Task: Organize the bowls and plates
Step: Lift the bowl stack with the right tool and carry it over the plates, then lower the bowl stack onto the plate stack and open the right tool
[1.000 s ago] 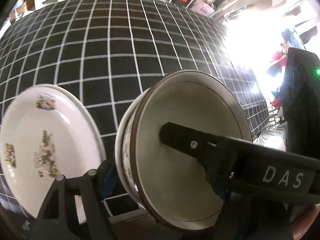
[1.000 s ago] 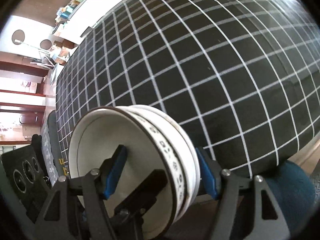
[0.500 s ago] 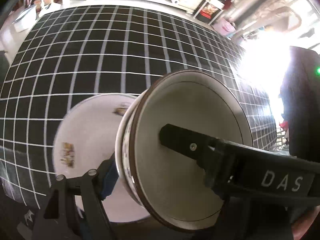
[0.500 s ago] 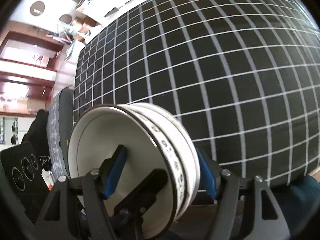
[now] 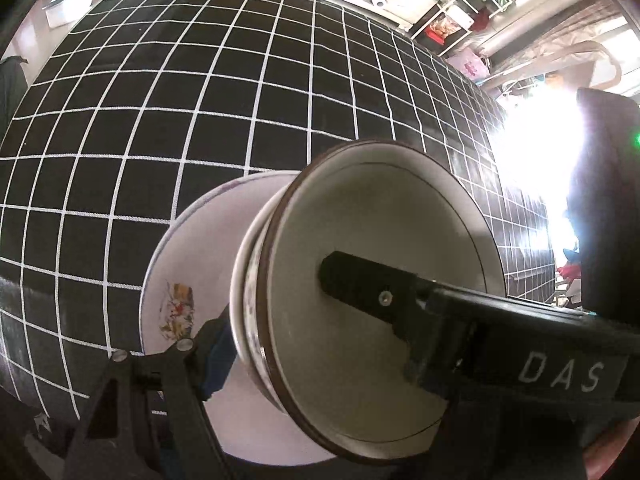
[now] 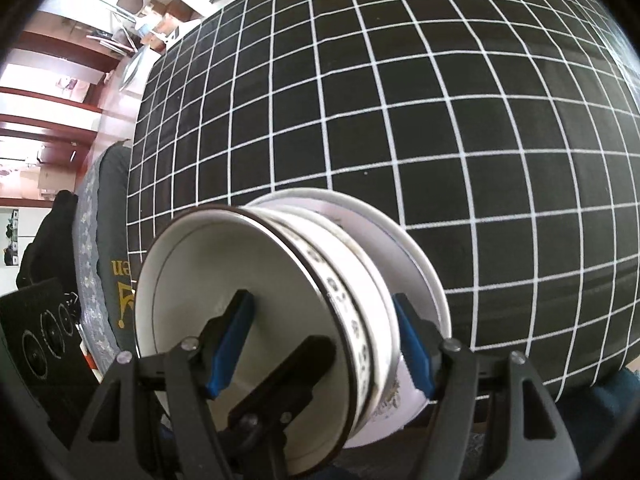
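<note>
Both tongs pinch the same nested bowls (image 5: 384, 296) across the wall: the left tongs (image 5: 320, 320) and the right tongs (image 6: 320, 344) each have one blue pad inside and one outside. The bowls hang over a decorated plate (image 5: 180, 292) lying near the surface's (image 5: 200, 100) near edge. Beyond it the gridded cloth stretches bare toward the far edge.

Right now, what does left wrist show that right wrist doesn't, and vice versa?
Left wrist only: the flower print on the plate, the lettered body of the other tool, cluttered shelves.

Right wrist only: both blue pads of the right tool straddling the stack's wall, the patterned band, a dark cushion with yellow lettering.

Both: stacked bowls held on edge over the plate, black grid cloth.
</note>
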Available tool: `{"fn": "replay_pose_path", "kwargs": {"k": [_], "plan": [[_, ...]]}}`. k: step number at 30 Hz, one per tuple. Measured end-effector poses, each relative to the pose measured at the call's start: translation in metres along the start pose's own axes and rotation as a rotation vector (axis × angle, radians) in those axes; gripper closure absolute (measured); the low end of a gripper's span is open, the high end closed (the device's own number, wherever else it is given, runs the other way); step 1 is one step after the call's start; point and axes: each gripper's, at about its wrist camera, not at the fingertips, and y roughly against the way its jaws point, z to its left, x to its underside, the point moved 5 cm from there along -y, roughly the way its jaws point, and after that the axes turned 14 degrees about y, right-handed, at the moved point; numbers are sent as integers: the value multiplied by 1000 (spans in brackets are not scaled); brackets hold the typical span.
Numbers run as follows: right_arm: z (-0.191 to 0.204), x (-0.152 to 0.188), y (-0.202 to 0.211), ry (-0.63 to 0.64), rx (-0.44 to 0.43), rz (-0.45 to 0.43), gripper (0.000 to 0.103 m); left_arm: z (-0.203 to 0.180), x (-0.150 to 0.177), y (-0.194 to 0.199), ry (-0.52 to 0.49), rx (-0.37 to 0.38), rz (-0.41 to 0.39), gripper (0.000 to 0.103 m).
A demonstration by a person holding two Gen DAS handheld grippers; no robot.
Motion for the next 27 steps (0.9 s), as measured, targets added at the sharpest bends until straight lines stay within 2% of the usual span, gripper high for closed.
{"fn": "replay_pose_path", "kwargs": {"k": [7, 14, 18, 27], "plan": [[-2, -1, -2, -5, -23, -15, 30, 5, 0, 6, -3, -5, -23, 29], [-12, 4, -2, -20, -84, -3, 30, 2, 0, 4, -6, 5, -32, 29], [-8, 4, 7, 46, -31, -25, 29, 7, 2, 3, 26, 7, -35, 29], [-17, 11, 29, 22, -43, -68, 29, 32, 6, 33, 73, -32, -91, 29]]}}
